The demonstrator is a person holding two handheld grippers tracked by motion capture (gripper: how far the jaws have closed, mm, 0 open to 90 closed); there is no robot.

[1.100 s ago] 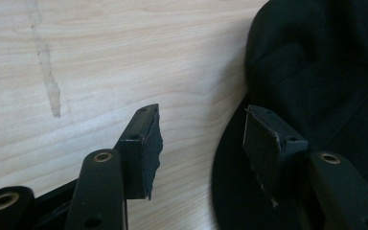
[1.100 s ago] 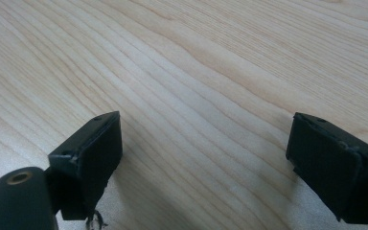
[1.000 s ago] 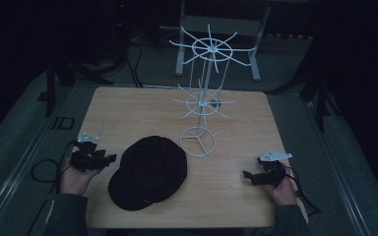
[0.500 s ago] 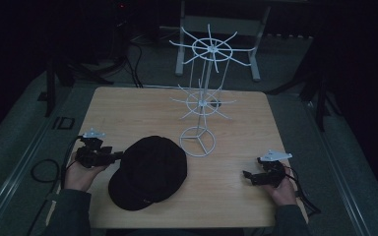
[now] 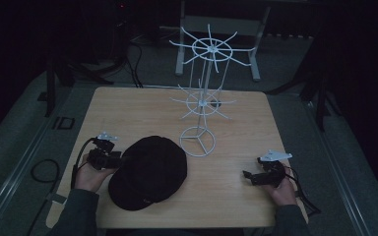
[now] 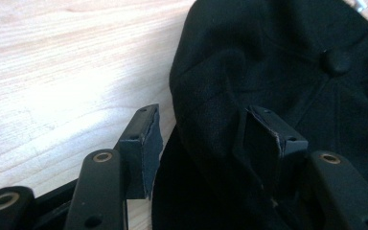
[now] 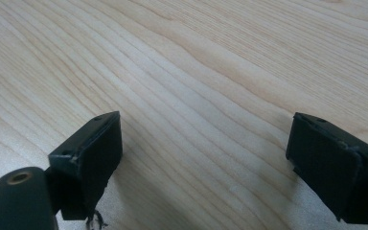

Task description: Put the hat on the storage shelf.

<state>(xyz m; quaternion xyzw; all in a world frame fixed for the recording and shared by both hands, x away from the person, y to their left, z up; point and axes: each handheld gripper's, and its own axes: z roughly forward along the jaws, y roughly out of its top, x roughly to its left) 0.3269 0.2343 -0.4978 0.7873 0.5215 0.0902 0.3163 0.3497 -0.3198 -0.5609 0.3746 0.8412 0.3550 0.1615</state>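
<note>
A wooden table (image 5: 128, 105) bears a white wire rack (image 5: 203, 105) and, at front left, a black cap (image 5: 150, 172). The left gripper (image 5: 118, 160) has closed in on the cap since a second ago, its jaws spread and straddling the cap's edge, so a grasp seems imminent. The right gripper (image 5: 247, 175) rests apart, jaws spread over bare wood.

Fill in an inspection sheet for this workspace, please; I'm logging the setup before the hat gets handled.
Surface: wooden table, light grain, no marks or spills seen.
Job's things: black cap lying flat near the front left; white wire rack standing upright behind it.
Clutter: nothing seen.
Grippers: left gripper open, jaws straddling the cap's edge, not clamped; right gripper open over bare wood, holding nothing.
Cables: one black cable loops from the left gripper; another cable trails off the right gripper past the table edge.
Surroundings: dark room, grey floor, a metal stand behind the table.
</note>
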